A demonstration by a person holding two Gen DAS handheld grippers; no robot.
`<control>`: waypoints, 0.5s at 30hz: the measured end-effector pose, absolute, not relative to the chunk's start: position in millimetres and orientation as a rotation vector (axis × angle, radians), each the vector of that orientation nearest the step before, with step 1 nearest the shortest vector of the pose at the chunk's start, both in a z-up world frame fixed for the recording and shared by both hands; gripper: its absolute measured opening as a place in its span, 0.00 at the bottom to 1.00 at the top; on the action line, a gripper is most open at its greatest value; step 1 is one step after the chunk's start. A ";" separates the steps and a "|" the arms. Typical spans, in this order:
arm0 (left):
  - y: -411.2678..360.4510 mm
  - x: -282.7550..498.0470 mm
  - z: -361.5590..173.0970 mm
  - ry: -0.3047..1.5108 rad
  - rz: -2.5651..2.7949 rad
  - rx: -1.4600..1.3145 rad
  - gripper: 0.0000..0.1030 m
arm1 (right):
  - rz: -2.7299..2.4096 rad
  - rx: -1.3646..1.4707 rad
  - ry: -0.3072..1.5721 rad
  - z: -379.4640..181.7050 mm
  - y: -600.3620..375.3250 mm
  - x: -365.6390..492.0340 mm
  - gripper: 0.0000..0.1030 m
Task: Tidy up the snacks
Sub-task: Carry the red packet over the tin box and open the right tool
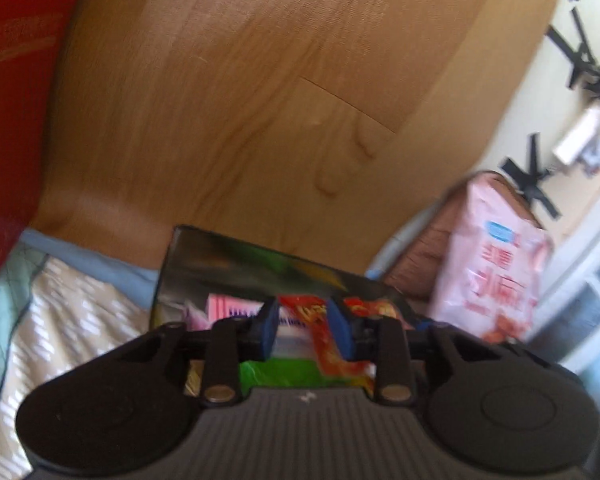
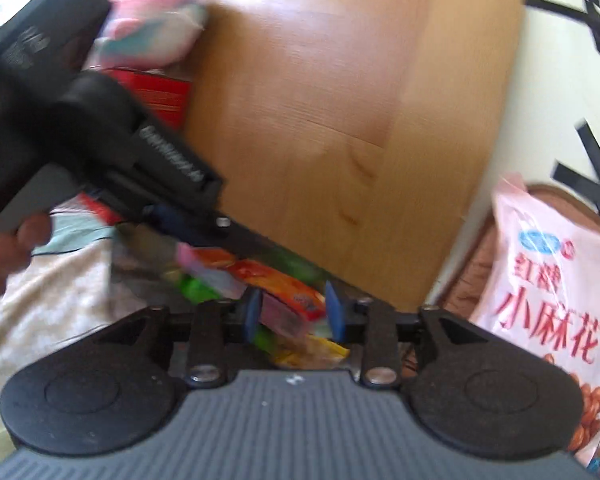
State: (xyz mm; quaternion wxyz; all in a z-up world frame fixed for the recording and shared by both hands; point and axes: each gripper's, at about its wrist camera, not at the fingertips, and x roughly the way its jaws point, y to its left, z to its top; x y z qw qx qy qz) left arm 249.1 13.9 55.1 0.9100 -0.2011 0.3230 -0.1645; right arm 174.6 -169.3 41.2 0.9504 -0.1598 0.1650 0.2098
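Left wrist view: left claw [image 1: 305,326] parted, nothing gripped, above a dark box [image 1: 228,264] of snack packets [image 1: 332,344]; red carton [image 1: 12,120] cut off at left. Right wrist view: right claw [image 2: 294,314] parted too, empty over the same blurred packets; pink bag [image 2: 552,280] at right, a hand [image 2: 4,248] gripping the left tool.

You are working in what is looking like a home, most likely a bedroom: patterned bedding [image 1: 72,312] with a blue edge is lying against a wooden board [image 1: 260,100], and a soft toy [image 2: 156,24] in pink and white is sitting beside it. You are facing everyday snack goods spread there, a pink snack bag [image 2: 556,276] leaning on a brown cushion [image 1: 424,252] and a red box [image 1: 16,120] standing at the side.
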 end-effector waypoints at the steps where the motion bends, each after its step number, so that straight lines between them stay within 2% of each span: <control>1: 9.9 250.3 56.2 0.663 -0.321 -0.397 0.33 | 0.400 -0.297 0.344 41.0 -173.6 179.6 0.37; 3: 3.0 248.8 59.1 0.658 -0.295 -0.366 0.43 | 0.353 -0.228 0.354 42.0 -183.8 183.5 0.37; 4: 1.0 246.4 60.9 0.658 -0.288 -0.354 0.45 | 0.341 -0.188 0.363 42.6 -189.2 182.0 0.38; 9: 16.5 220.5 70.6 0.639 -0.302 -0.367 0.46 | 0.353 -0.079 0.347 55.5 -208.6 152.2 0.42; 15: 70.3 159.7 68.7 0.651 -0.278 -0.391 0.46 | 0.465 0.000 0.375 53.0 -210.7 110.4 0.46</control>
